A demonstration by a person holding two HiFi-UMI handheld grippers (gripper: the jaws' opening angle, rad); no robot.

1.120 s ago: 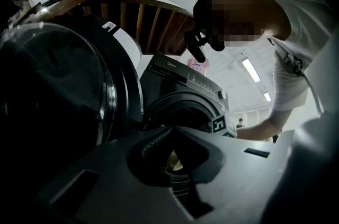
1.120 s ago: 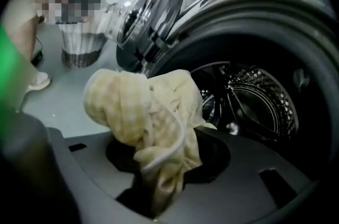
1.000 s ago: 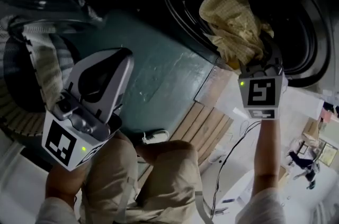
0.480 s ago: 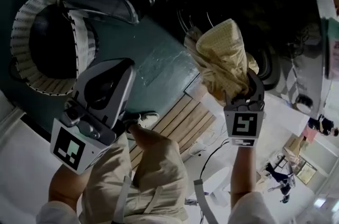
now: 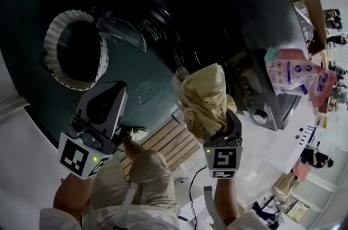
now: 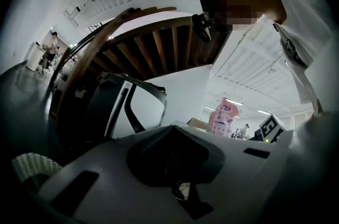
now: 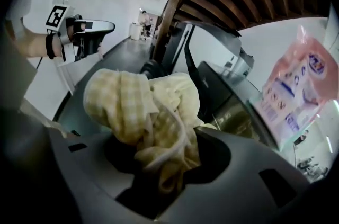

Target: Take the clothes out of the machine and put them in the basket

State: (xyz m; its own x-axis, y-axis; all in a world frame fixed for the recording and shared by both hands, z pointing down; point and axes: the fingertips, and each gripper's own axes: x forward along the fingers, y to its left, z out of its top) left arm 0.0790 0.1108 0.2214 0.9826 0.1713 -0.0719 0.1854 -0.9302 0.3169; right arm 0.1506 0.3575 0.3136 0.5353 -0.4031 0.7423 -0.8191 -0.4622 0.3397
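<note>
The right gripper (image 5: pixel 222 128) was clenched on a bunched yellow checked cloth (image 5: pixel 204 94), which stood up from between its jaws in a loose bundle; the right gripper view showed the fabric (image 7: pixel 143 106) pinched in the throat of that gripper (image 7: pixel 164 164) and spilling over it. A second earlier the same bundle had sat right at the dark mouth of the washing machine (image 5: pixel 261 17). Now it was clear of the opening, held out in front of the machine above the wooden slats (image 5: pixel 168 141) on the floor, with the grip unchanged. The left gripper (image 5: pixel 117 87) was closed on nothing, its jaw tips meeting with only the dark recess behind them (image 6: pixel 172 130), just as before. It too had come up, and it was held level at the person's left side. The woven white basket (image 5: pixel 51 52), earlier cut off at the left edge of the head view, now showed whole on the dark floor beside the machine's open door (image 5: pixel 128 33), well apart from the cloth. Its rim also showed low at the left in the left gripper view (image 6: pixel 32 164). The top of the machine had come into sight as well, with a pink printed bag (image 5: pixel 296 68) standing at its edge, and the right gripper view caught the bag (image 7: pixel 296 90) too.
</note>
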